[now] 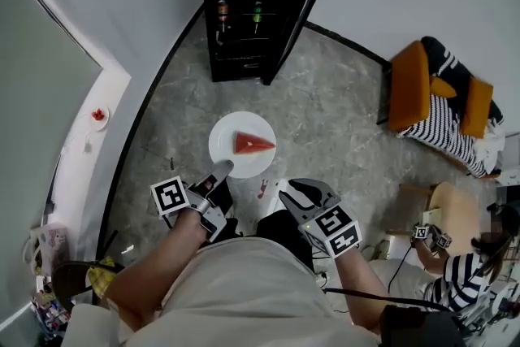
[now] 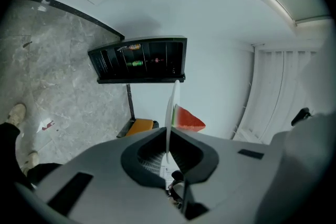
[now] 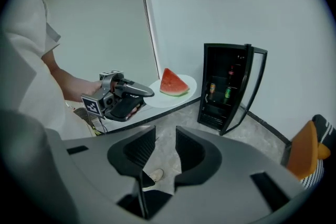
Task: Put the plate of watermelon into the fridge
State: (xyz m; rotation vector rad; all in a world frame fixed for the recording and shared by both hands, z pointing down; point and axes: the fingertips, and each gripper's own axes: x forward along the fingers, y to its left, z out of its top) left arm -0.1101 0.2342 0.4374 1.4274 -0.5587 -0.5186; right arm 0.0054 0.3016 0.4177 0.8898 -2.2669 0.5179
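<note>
Left claw: the left gripper (image 1: 221,169) is clamped narrowly on the near rim of the plate (image 1: 231,152), which is gripped by that one edge only
Plate position: it is held out over the floor (image 1: 333,118), between the person and the fridge (image 1: 244,4), well apart from it
Watermelon: one wedge (image 1: 253,144) lies loose on the plate, nothing securing it
Right claw: the right gripper (image 1: 294,193) is carried with its jaws wide and nothing between them, beside the plate and not touching it
Fridge: the door (image 1: 307,0) is swung open; bottles (image 1: 221,12) are seen on the upper shelves
Risk, tilt: with a single-rim hold the plate could sag or pivot in the pads, and the wedge could slide off
Risk, entry: the far rim could be knocked against a shelf edge or the door if the approach is misjudged
Risk, clearance: the bottles could be struck if an occupied shelf is chosen
</note>
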